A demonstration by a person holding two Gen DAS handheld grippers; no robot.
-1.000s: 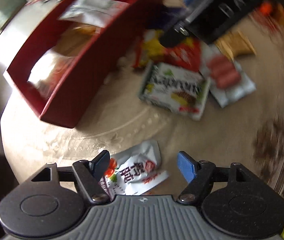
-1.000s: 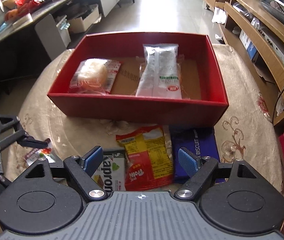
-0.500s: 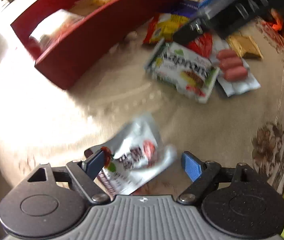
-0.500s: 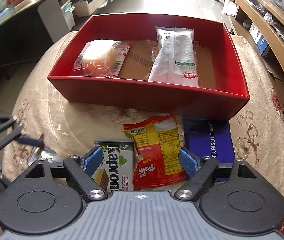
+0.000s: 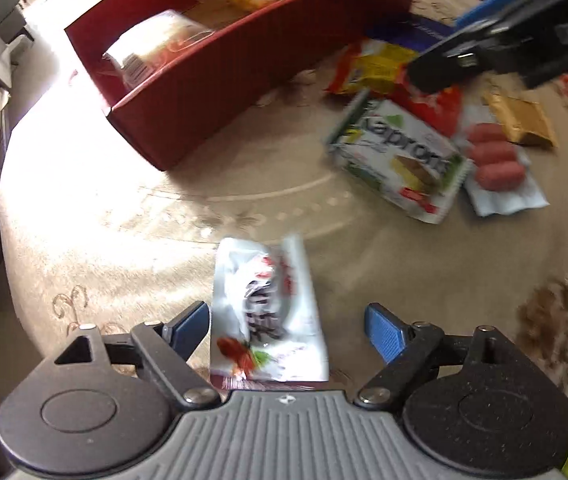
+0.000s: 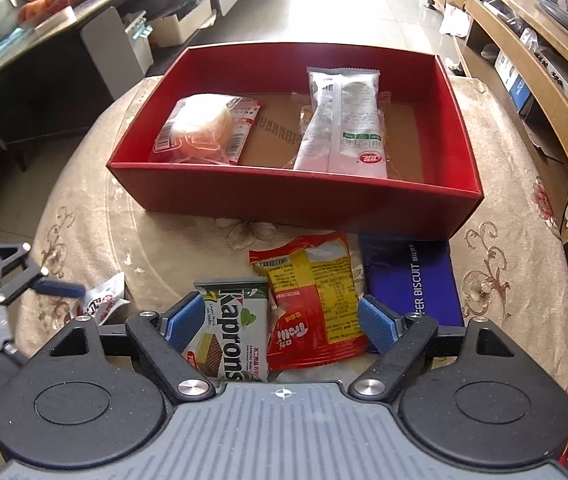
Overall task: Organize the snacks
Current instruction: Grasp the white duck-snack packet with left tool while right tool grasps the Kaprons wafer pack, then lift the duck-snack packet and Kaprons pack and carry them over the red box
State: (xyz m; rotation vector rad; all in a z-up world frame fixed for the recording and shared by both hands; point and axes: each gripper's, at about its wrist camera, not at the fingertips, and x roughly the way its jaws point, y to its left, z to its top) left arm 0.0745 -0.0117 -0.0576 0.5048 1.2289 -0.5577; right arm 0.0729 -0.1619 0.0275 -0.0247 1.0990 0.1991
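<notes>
Snacks lie loose on the tablecloth before the red box (image 6: 296,196). The white pouch (image 5: 264,312) sits off-centre between the wide-spread left gripper (image 5: 286,328), seemingly touching one pad; closing could skid it aside. Right gripper (image 6: 280,320), also wide, straddles Kaprons pack (image 6: 232,332) and red-yellow bag (image 6: 316,300), risking grabbing both.

I count one red cardboard box (image 6: 296,196), two packets inside: clear-wrapped bun (image 6: 204,128), white pouch (image 6: 342,120). Loose on tablecloth, six snacks: white sachet (image 5: 264,308), green-white Kaprons wafer pack (image 6: 230,340), red-yellow Trolli bag (image 6: 312,300), blue biscuit box (image 6: 412,280), sausage pack (image 5: 496,160), gold packet (image 5: 520,118).
</notes>
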